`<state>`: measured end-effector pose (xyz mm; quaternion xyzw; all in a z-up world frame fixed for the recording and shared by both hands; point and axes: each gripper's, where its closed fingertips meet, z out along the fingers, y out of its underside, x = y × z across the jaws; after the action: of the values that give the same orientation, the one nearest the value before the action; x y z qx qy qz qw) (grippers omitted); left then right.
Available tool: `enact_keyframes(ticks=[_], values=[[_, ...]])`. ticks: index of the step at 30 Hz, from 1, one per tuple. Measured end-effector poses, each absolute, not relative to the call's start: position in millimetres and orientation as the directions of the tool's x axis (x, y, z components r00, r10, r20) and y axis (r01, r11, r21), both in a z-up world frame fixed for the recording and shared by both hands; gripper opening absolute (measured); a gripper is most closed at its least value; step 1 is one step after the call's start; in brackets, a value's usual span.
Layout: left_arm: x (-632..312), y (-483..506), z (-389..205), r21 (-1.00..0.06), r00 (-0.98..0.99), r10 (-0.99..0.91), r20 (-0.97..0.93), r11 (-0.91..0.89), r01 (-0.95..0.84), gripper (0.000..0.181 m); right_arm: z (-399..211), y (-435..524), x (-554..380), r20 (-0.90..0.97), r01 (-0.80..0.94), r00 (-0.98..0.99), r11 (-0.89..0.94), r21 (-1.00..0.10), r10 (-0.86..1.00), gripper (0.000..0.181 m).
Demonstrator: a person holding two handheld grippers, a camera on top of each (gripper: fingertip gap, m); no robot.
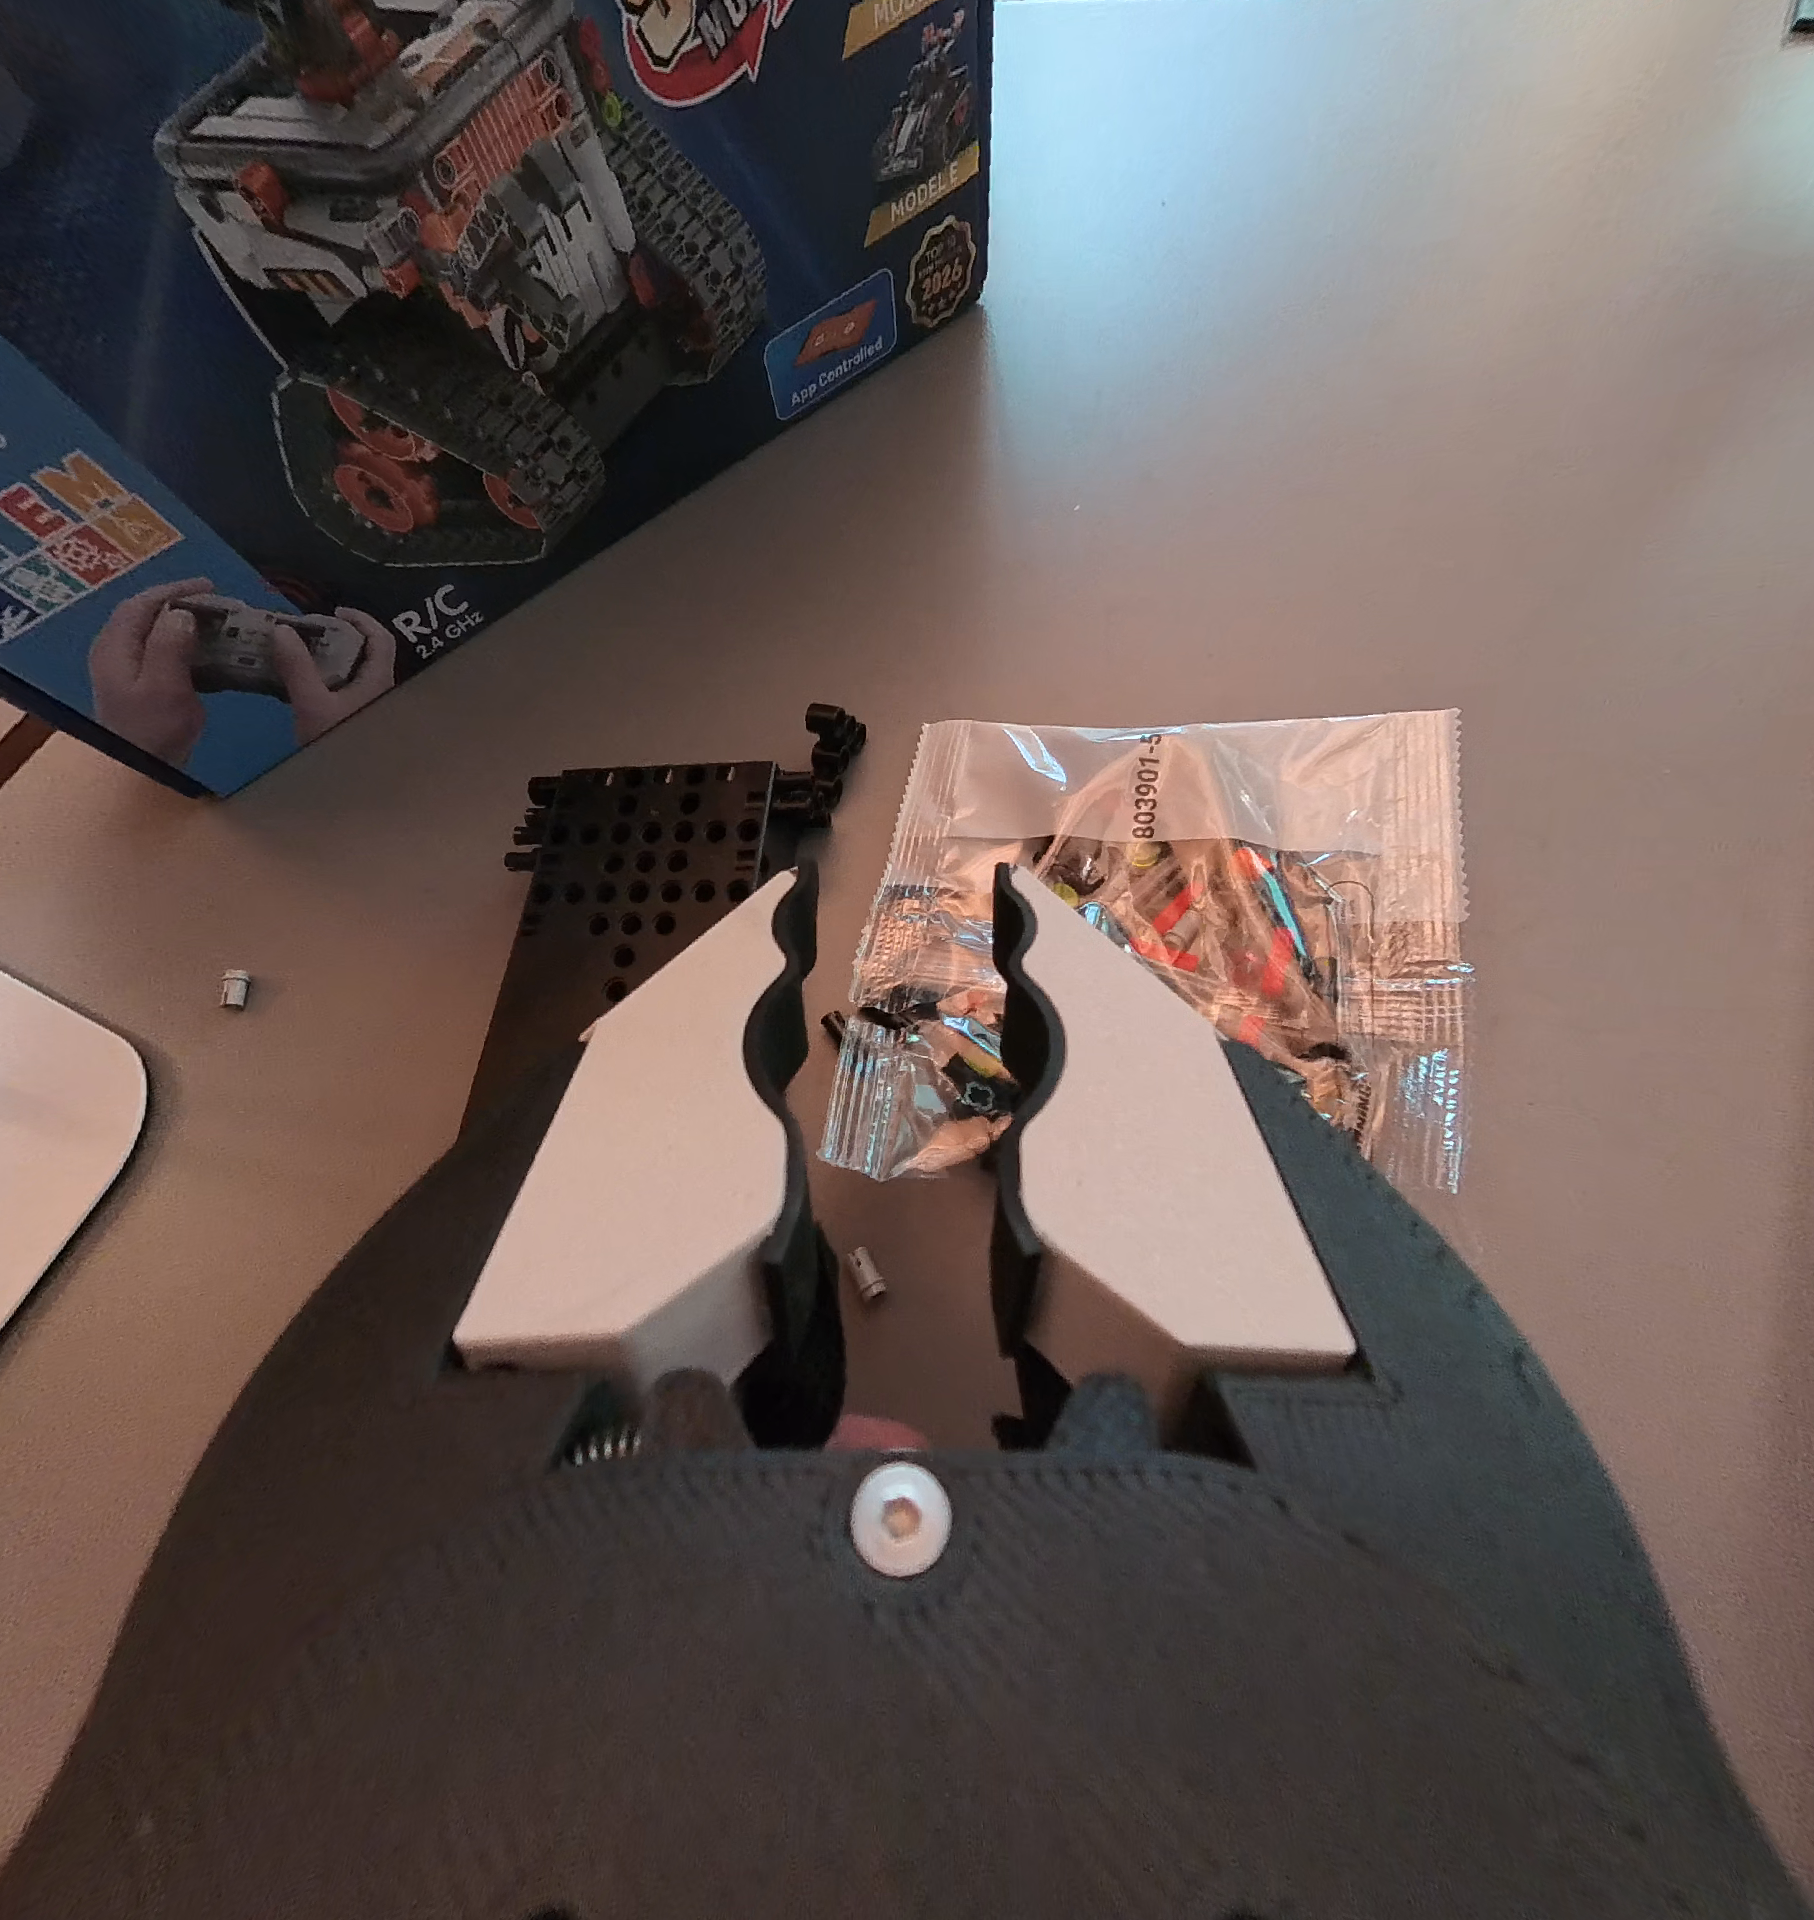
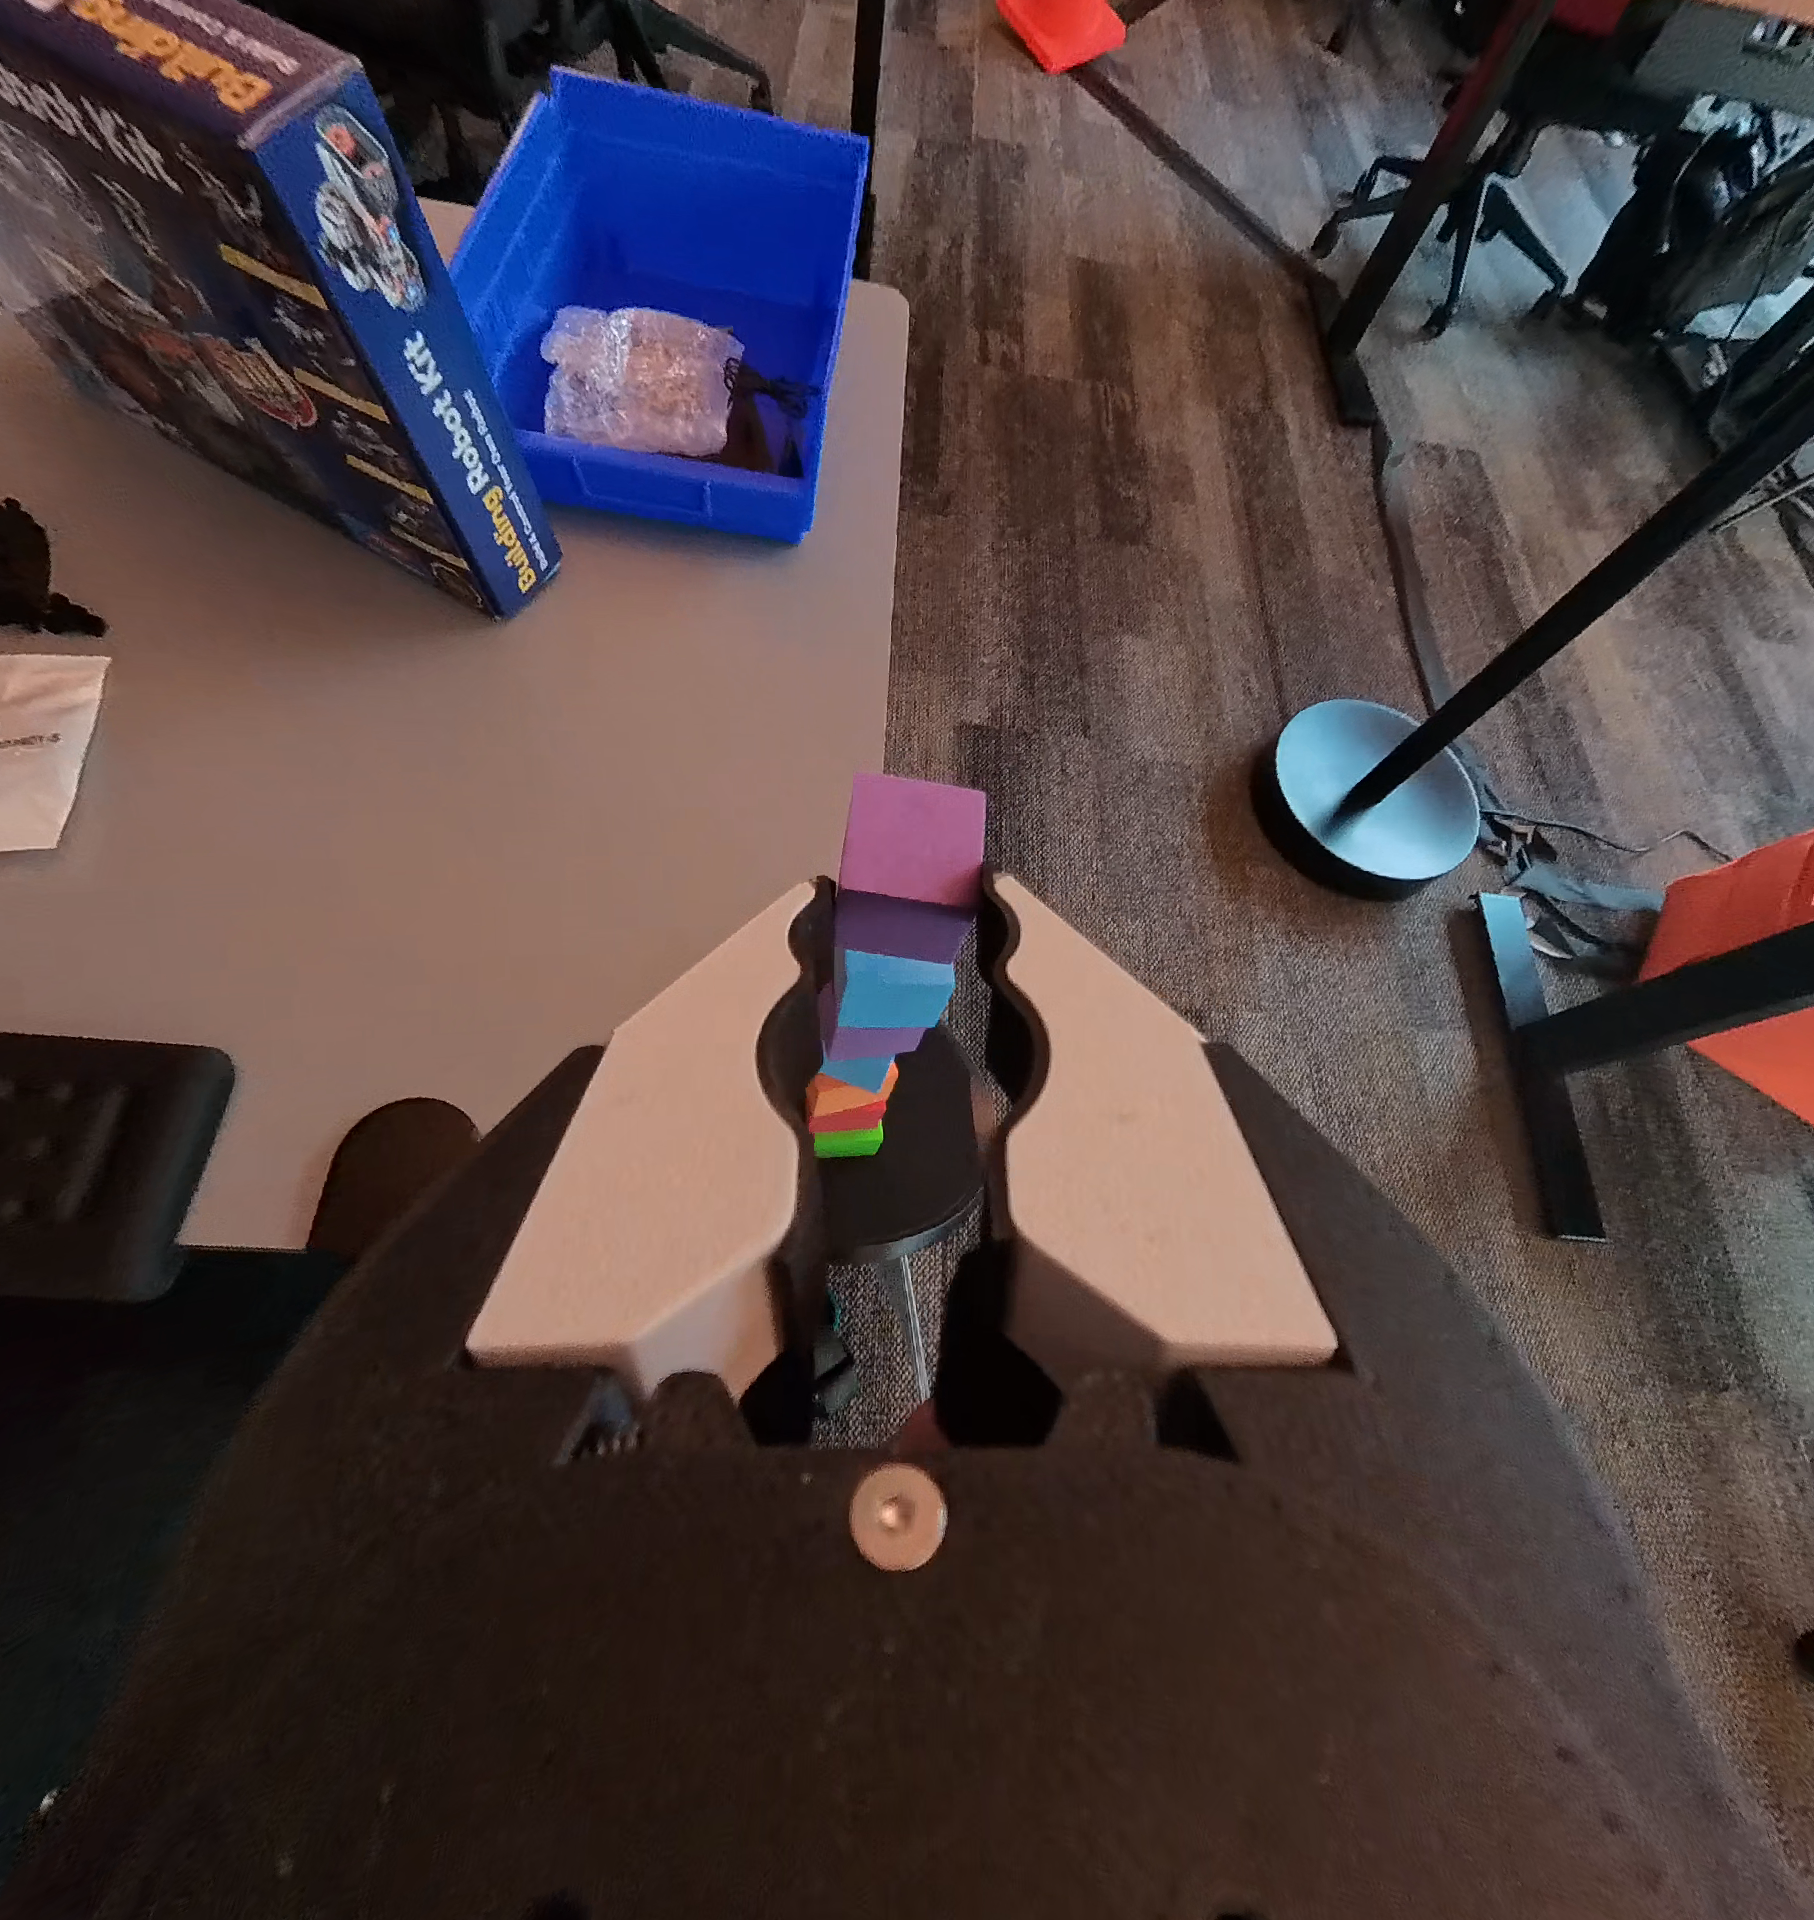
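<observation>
The glossy blue cardboard kit box is standing on the smooth grey table; nearer than the box, the left gripper is hanging released, holding nothing, over a crinkly clear bag of small parts and a flat black perforated plate. Right of the box, the right gripper is gaping beside a leaning tower of matte coloured blocks; whether it touches the tower I cannot tell.

The left gripper hovers with jaws parted over a clear bag of small parts, beside a black perforated plate. The right gripper brackets the purple top of a tilted stack of coloured blocks; contact cannot be told.
</observation>
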<state>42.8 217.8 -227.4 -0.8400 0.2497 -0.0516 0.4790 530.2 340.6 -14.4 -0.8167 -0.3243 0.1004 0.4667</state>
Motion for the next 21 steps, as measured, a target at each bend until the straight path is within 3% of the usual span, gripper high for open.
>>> enact_keyframes(ticks=[15,21], values=[[44,218,-229,-0.827,0.867,-0.475,-0.153,-0.419,-0.375,0.032,-36,344,533,0.113,0.457,0.76,-0.402,-0.793,0.64,0.027],[44,218,-229,-0.826,0.866,-0.476,-0.154,-0.419,-0.377,0.032,-33,343,532,0.113,0.445,0.762,-0.388,-0.807,0.638,0.039]])
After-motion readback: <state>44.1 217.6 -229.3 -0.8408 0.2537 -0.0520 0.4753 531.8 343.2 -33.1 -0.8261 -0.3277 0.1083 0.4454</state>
